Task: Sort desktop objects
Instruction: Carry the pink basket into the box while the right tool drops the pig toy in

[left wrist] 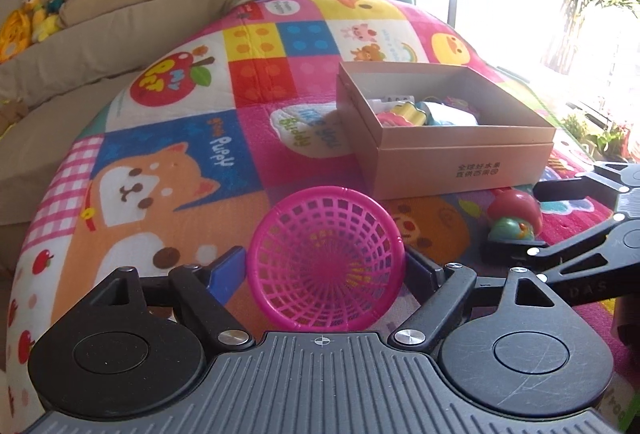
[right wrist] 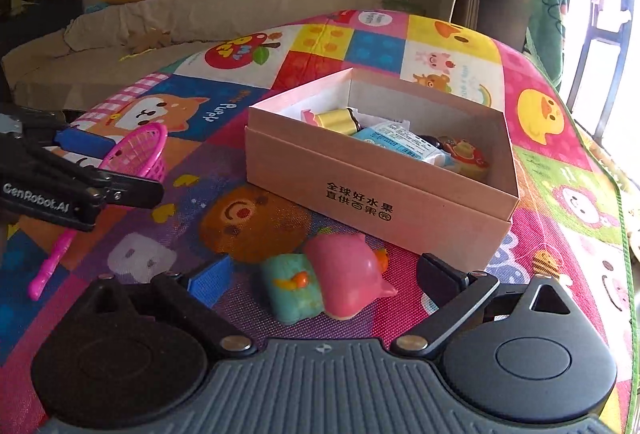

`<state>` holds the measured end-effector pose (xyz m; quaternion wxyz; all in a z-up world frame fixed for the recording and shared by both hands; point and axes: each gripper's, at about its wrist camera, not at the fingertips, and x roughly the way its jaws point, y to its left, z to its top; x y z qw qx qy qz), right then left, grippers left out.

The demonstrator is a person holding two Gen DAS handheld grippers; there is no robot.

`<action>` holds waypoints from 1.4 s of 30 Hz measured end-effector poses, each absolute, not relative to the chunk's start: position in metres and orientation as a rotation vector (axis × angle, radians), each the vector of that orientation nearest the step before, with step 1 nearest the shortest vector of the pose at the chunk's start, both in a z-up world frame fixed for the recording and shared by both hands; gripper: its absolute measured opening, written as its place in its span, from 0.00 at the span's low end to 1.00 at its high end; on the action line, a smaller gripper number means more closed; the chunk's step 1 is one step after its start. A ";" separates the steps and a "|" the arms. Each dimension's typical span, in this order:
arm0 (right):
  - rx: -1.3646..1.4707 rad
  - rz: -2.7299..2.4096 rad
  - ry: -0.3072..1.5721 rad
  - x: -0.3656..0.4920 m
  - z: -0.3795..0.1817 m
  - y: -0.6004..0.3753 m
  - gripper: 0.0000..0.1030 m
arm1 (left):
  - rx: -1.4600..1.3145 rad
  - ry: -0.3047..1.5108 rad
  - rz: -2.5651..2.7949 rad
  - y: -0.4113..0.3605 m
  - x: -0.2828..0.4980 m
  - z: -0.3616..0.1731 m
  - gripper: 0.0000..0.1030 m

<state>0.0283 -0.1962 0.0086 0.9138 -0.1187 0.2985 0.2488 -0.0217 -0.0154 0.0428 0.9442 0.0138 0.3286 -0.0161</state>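
My left gripper (left wrist: 326,266) clamped the pink basket (left wrist: 326,258). My right gripper (right wrist: 324,276) stood apart around the pink-and-teal toy (right wrist: 332,284); closing off-centre, I judged, could squirt it away.

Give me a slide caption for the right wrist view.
Right gripper open around a pink-and-teal toy on the play mat, beside the cardboard box.
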 end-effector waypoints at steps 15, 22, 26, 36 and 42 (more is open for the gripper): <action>-0.114 0.476 0.388 -0.008 0.135 -0.268 0.67 | 0.134 0.420 -0.176 -0.075 -0.014 0.140 0.85; -0.044 0.385 0.312 0.000 0.169 -0.311 0.67 | 0.184 0.435 -0.237 -0.120 0.094 0.167 0.85; -0.018 0.401 0.367 0.010 0.146 -0.317 0.67 | 0.183 0.550 -0.248 -0.138 0.157 0.146 0.85; 0.024 0.418 0.494 0.050 0.085 -0.317 0.67 | 0.130 0.686 -0.262 -0.155 0.219 0.098 0.92; 0.035 0.428 0.526 0.055 0.069 -0.314 0.67 | 0.116 0.634 -0.227 -0.131 0.198 0.112 0.93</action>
